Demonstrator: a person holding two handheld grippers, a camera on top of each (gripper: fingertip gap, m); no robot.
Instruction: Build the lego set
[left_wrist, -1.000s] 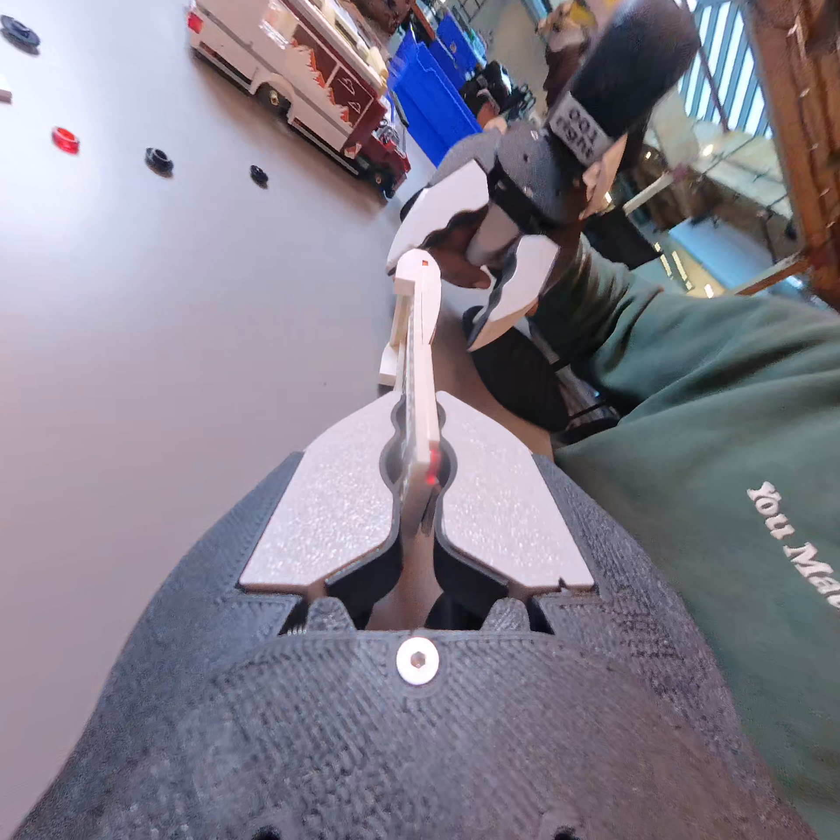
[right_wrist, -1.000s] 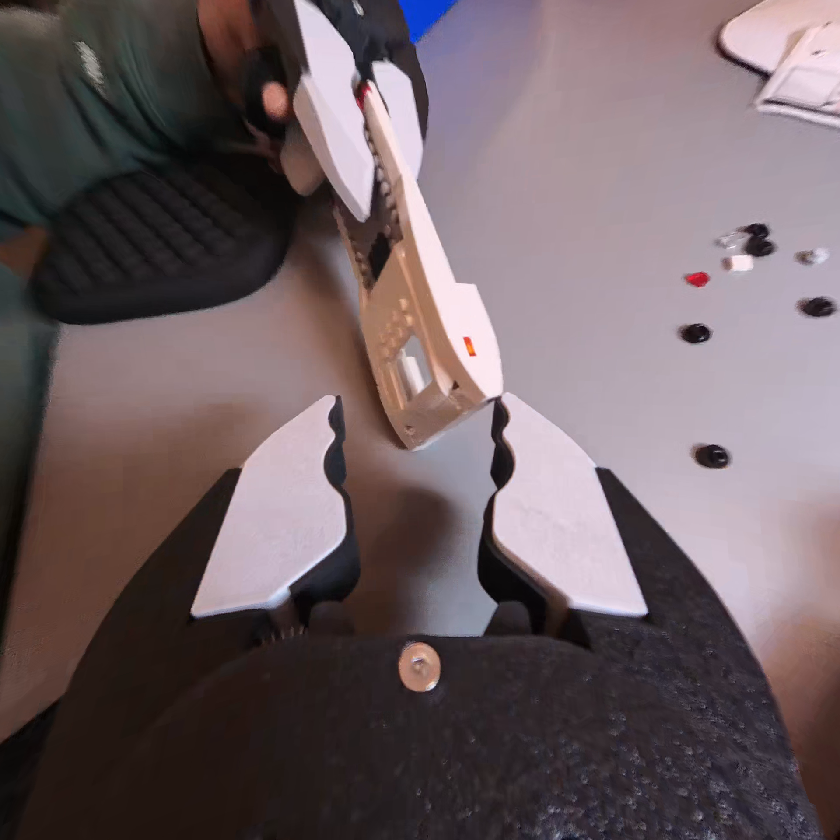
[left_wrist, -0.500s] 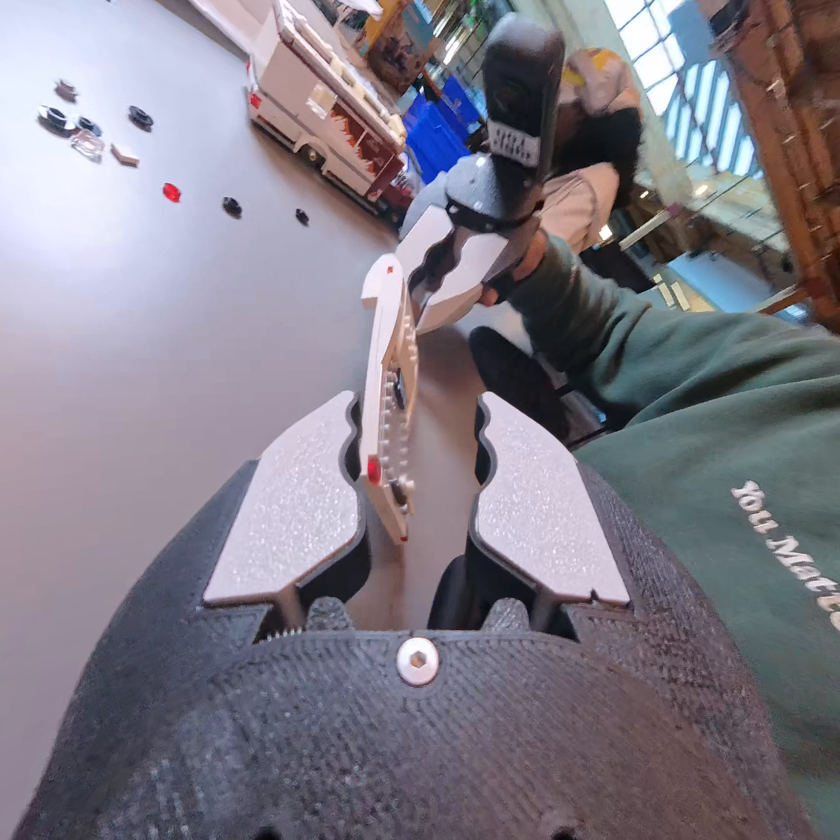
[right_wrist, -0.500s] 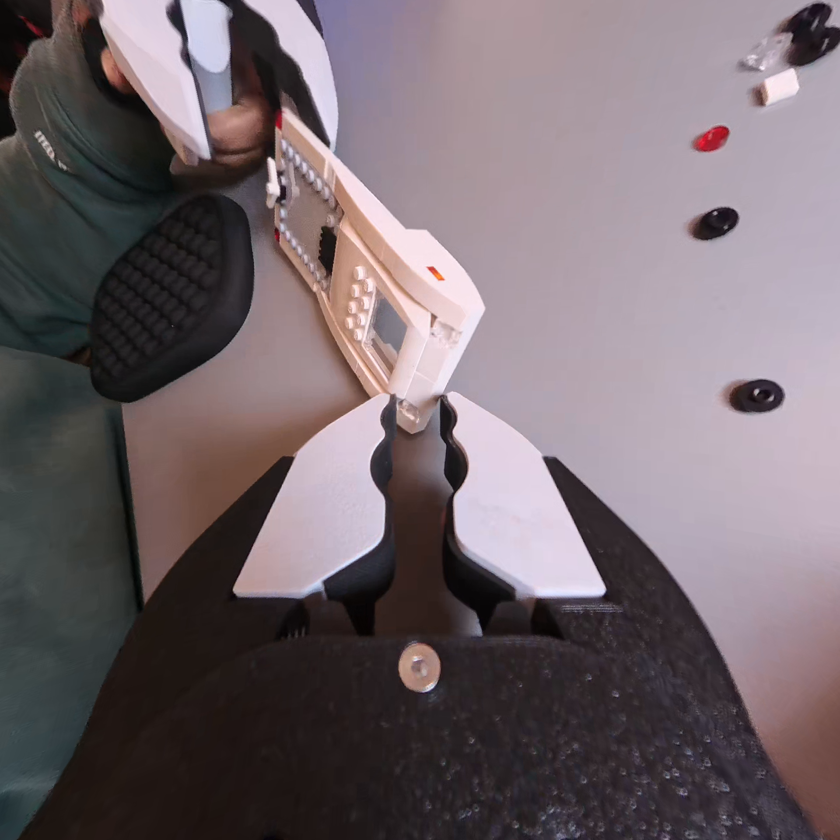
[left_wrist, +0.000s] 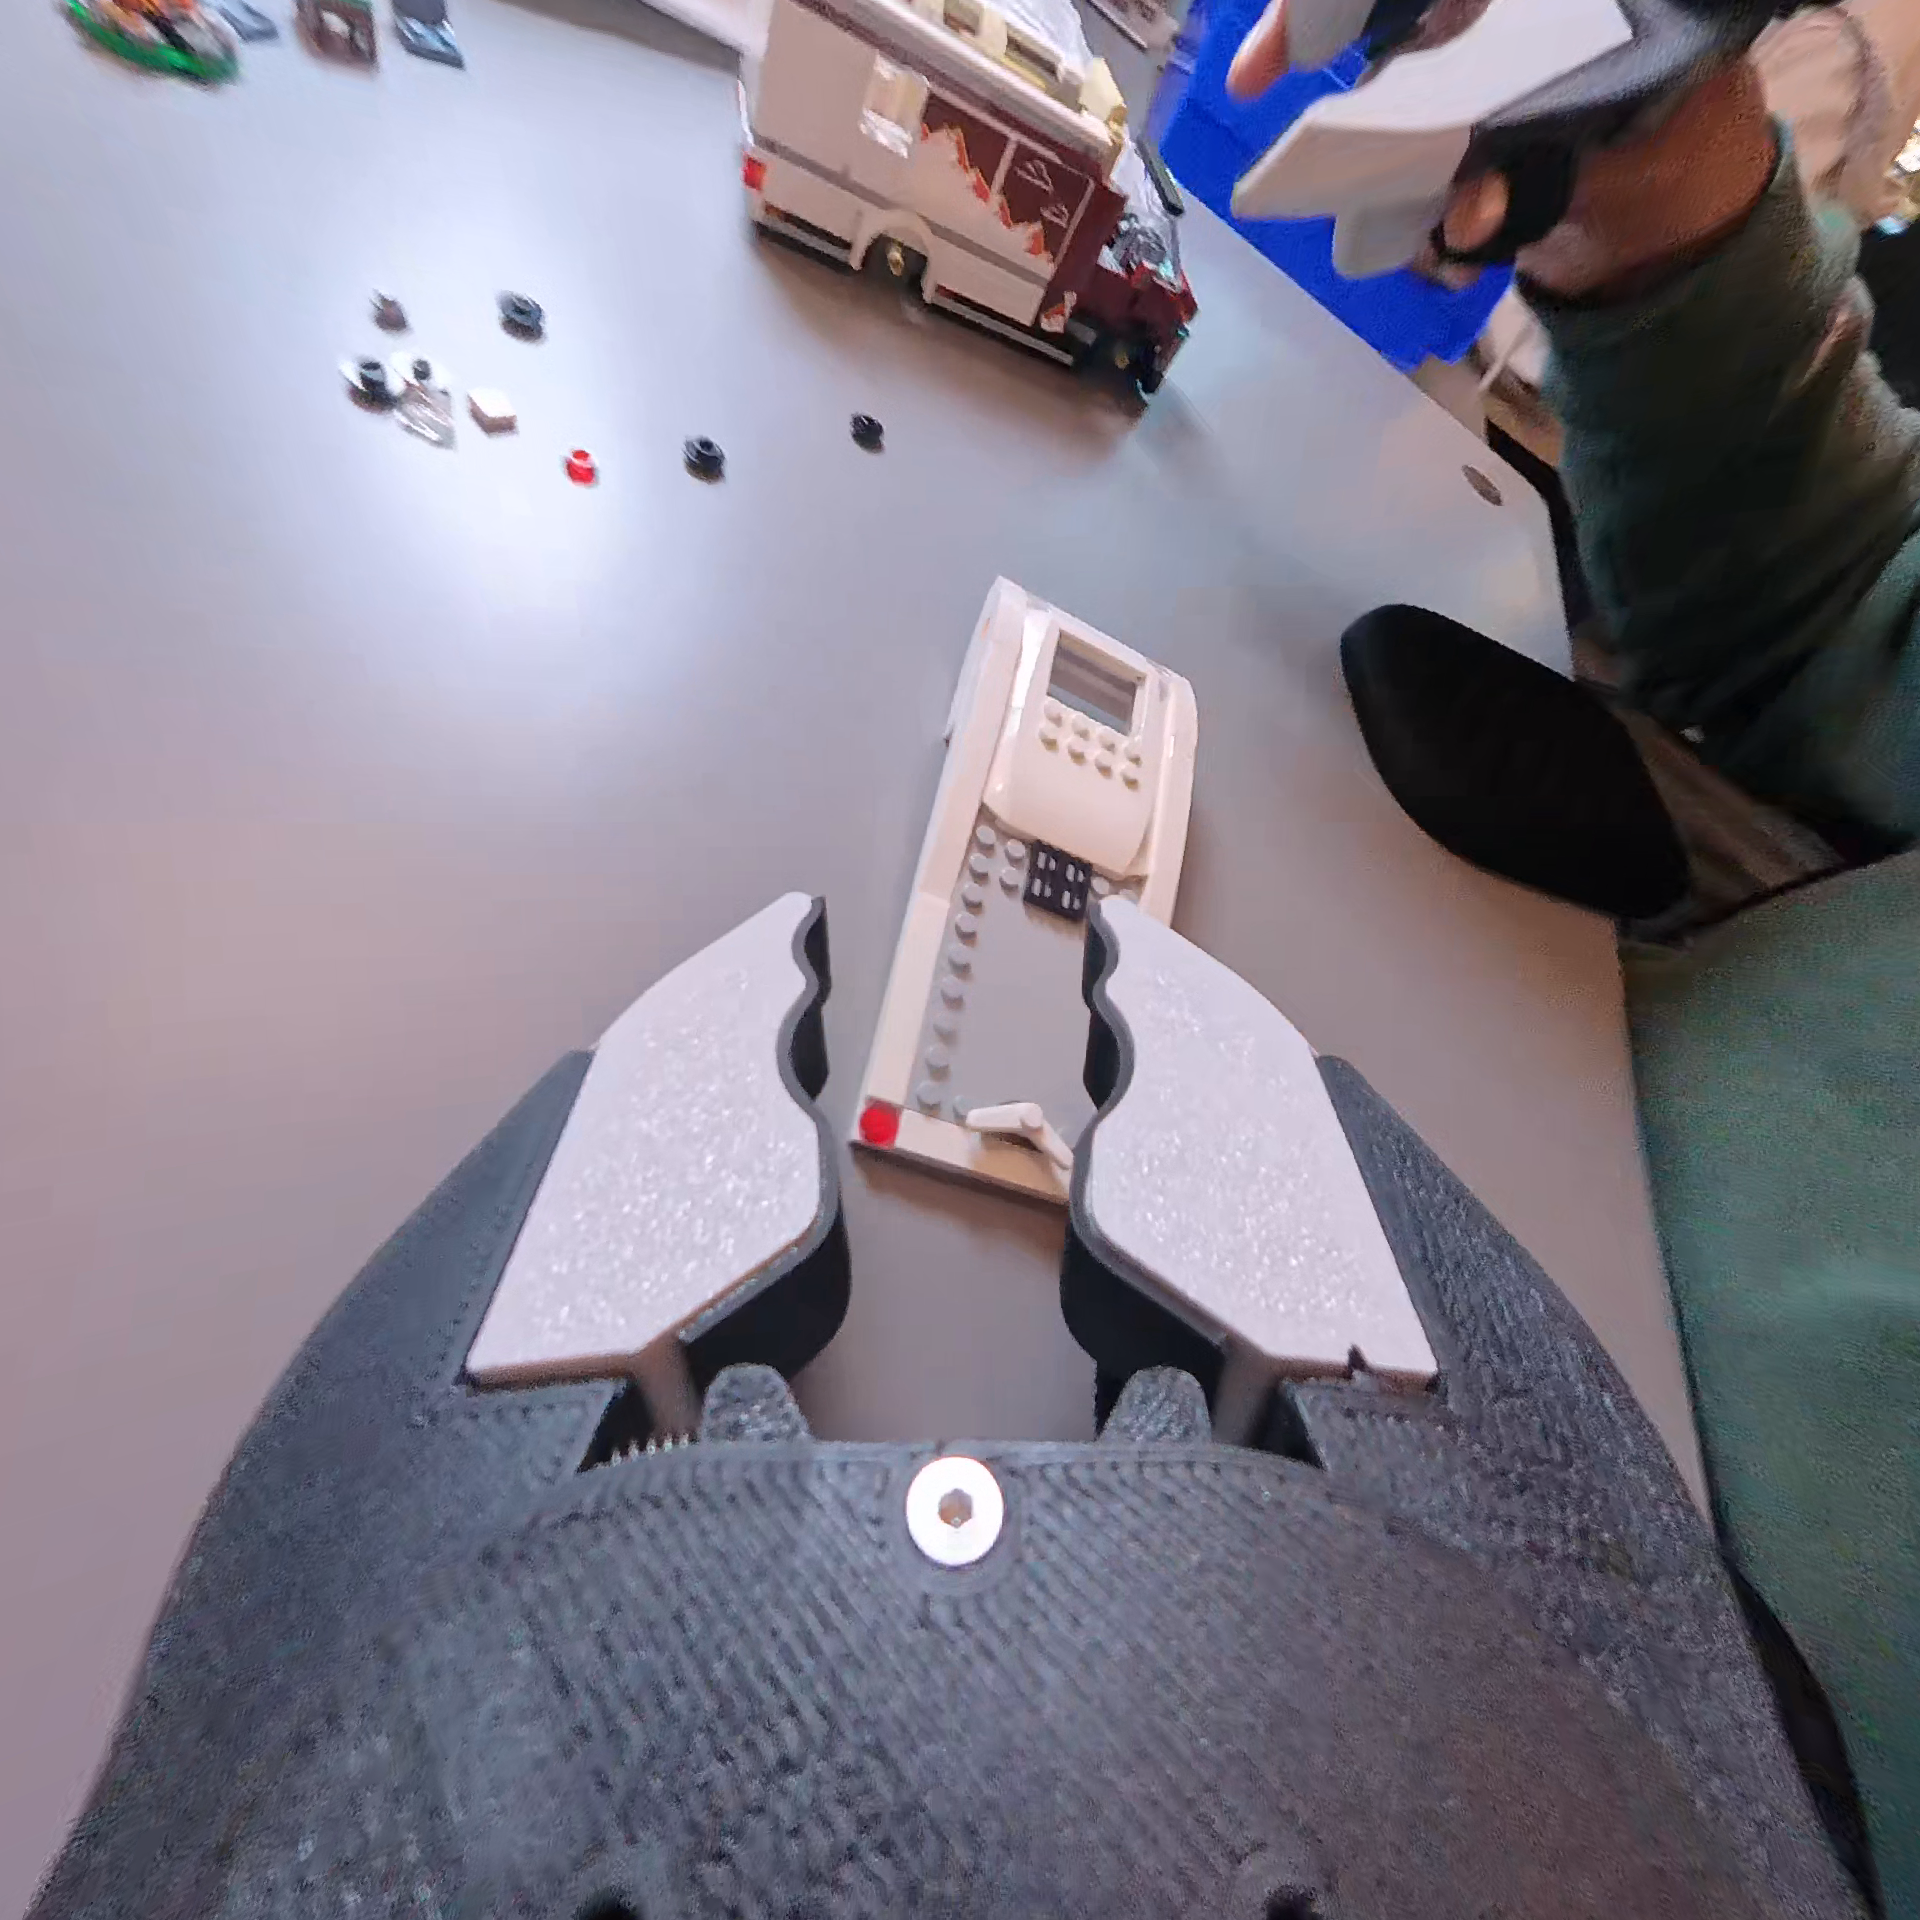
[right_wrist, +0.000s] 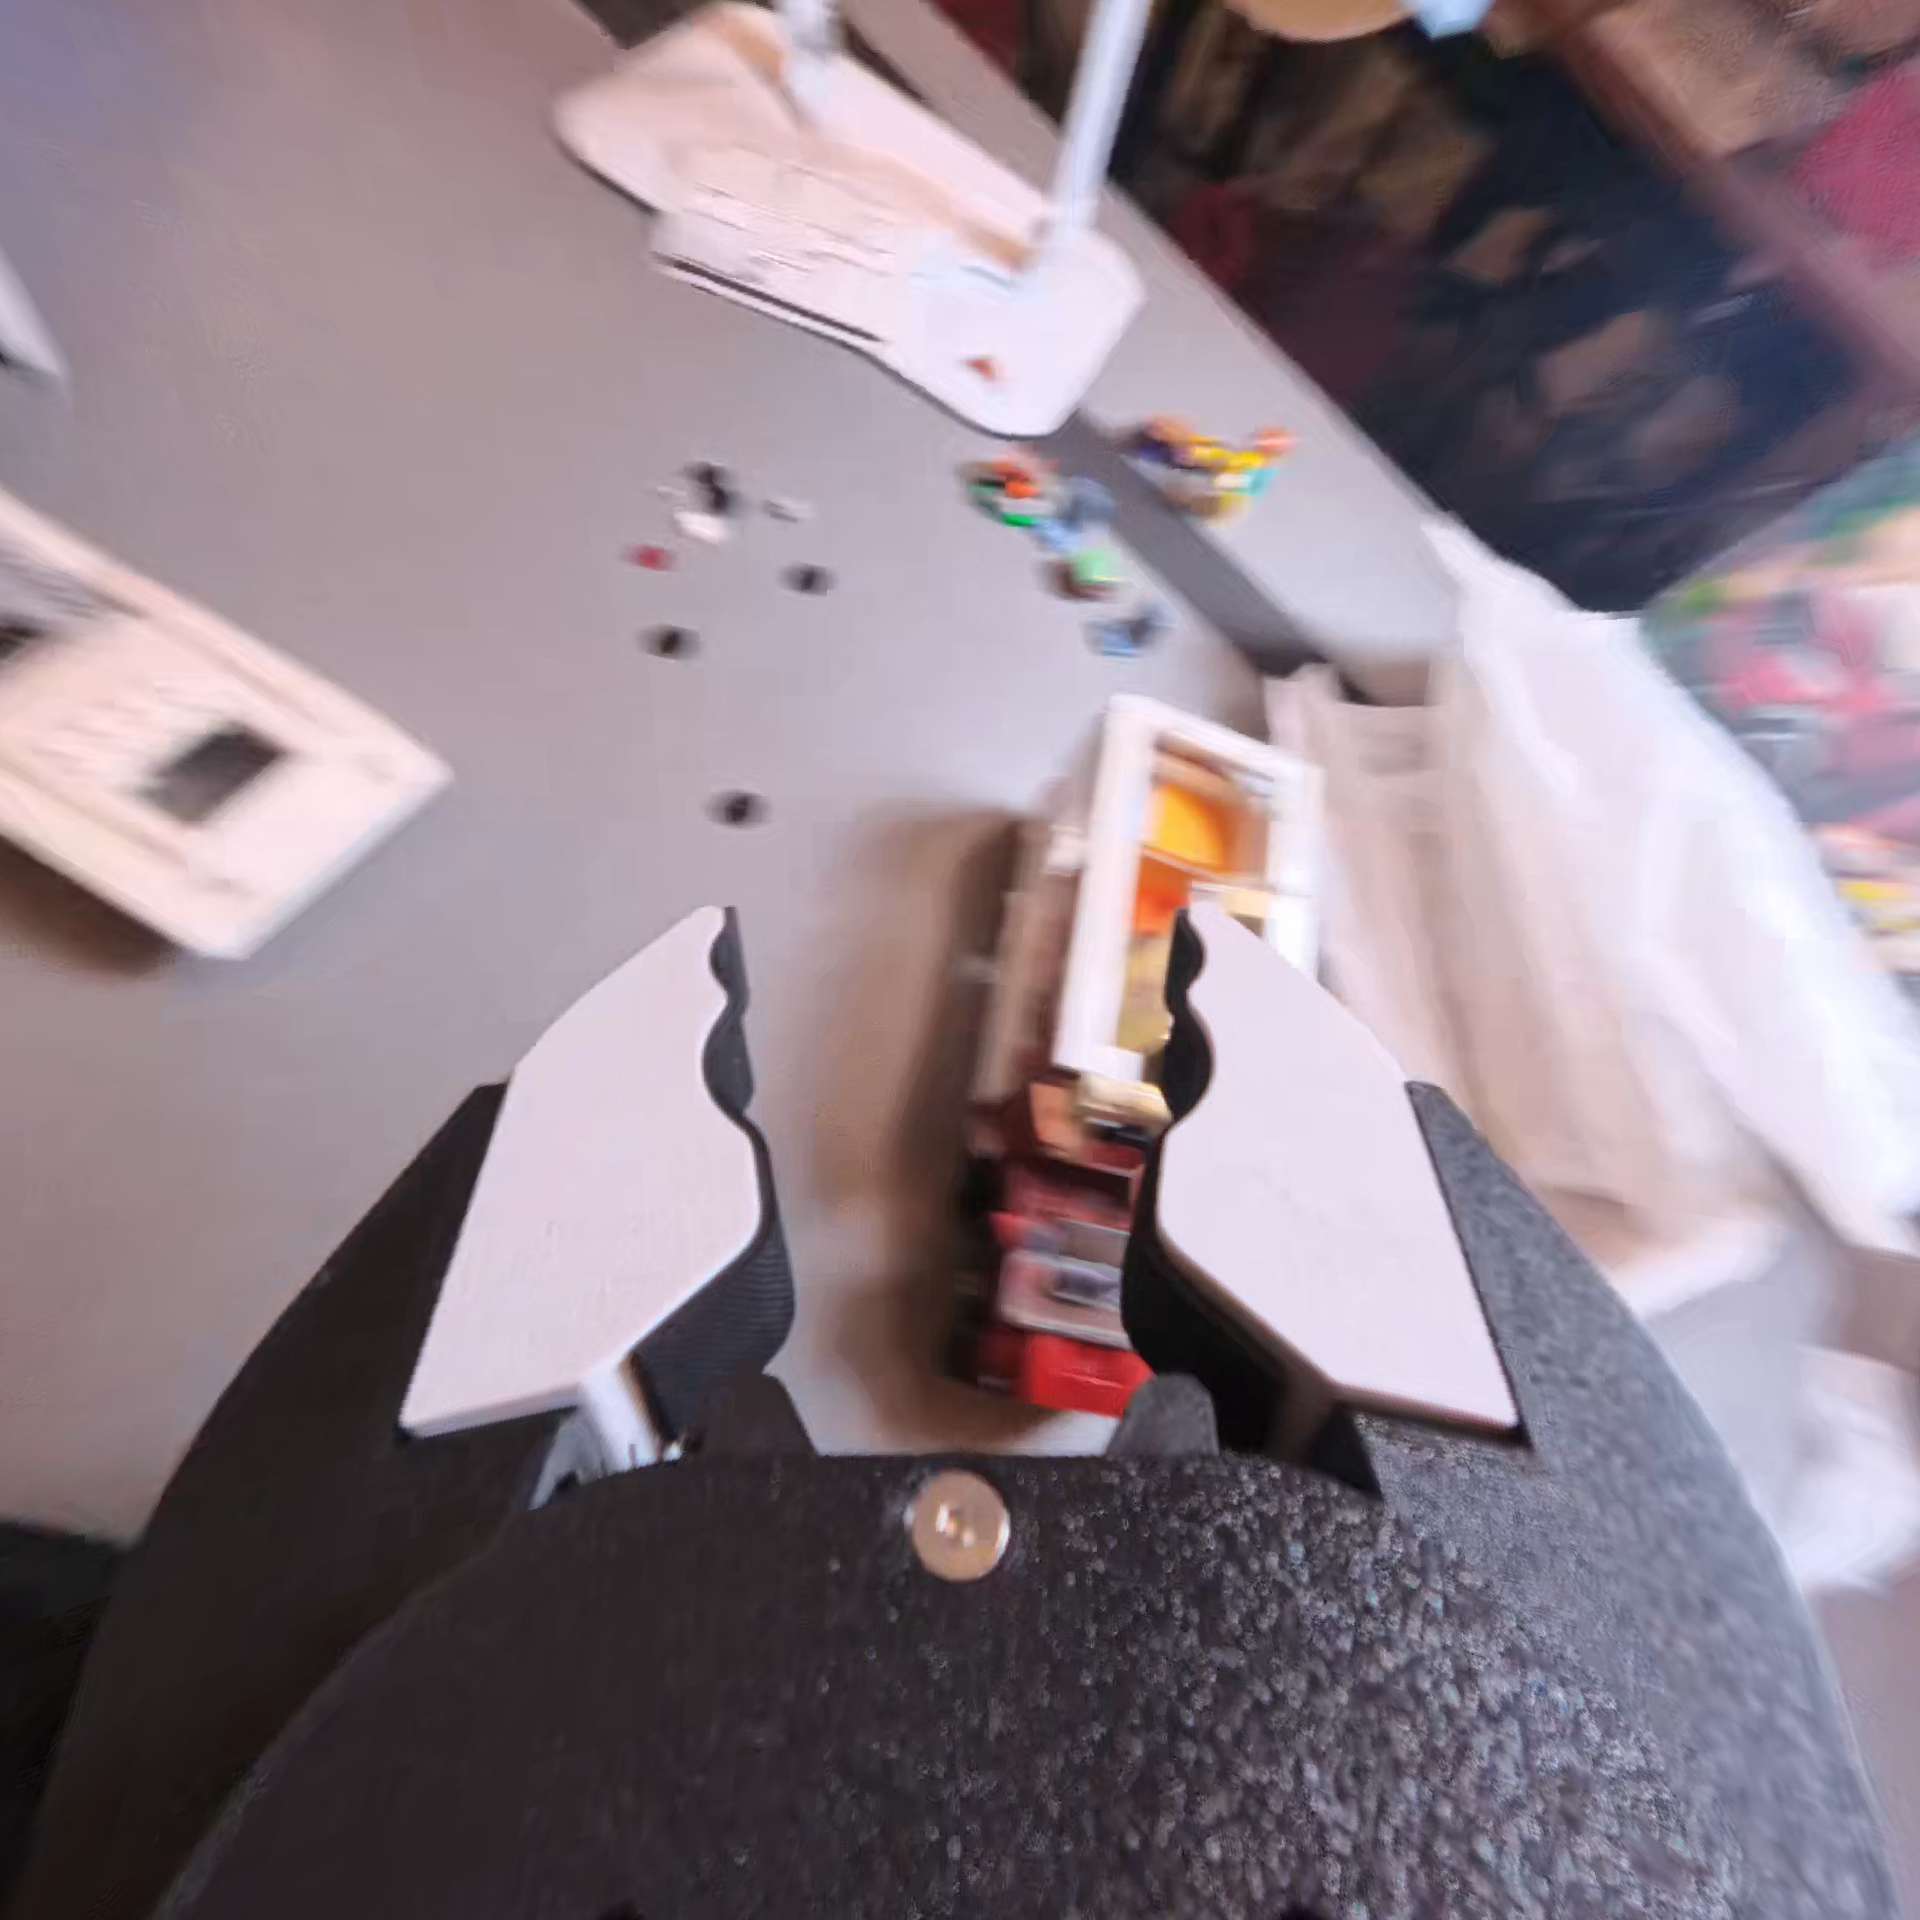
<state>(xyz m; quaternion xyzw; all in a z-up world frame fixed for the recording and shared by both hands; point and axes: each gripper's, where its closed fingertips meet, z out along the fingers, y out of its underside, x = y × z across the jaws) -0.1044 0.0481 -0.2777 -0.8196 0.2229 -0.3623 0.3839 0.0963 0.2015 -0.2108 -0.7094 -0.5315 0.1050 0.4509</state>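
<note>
Left gripper (left_wrist: 954, 992): jaws parted, nothing clamped. A long white brick-built roof panel (left_wrist: 1049, 883) lies flat on the grey table (left_wrist: 312, 831), running forward from between the fingers. Its near end, with a red stud (left_wrist: 879, 1124) at the left corner, sits in the gap. The left finger stands visibly clear of the panel's edge; the right finger (left_wrist: 1195, 1091) overlaps the panel's right side in view, so contact there cannot be told. Judged as released, not gripped.

Ahead-left of this tool: scattered small parts, black round pieces (left_wrist: 703, 455) and a red round piece (left_wrist: 582, 467). Further ahead: a white and dark red brick-built camper van (left_wrist: 956, 197). Up and to the right: the other gripper, held in the air by a hand in a green sleeve (left_wrist: 1704, 395).

Right gripper (right_wrist: 954, 971): jaws wide apart, nothing held. View is motion-blurred. Below and between its fingers, toward the right one, is what looks like the open-topped van body (right_wrist: 1174, 883), white frame with orange and red bits inside. White plastic bag (right_wrist: 1610, 935) to its right, white panel (right_wrist: 187, 769) far left.

Judgement: both tools free, panel parked on the table.
</note>
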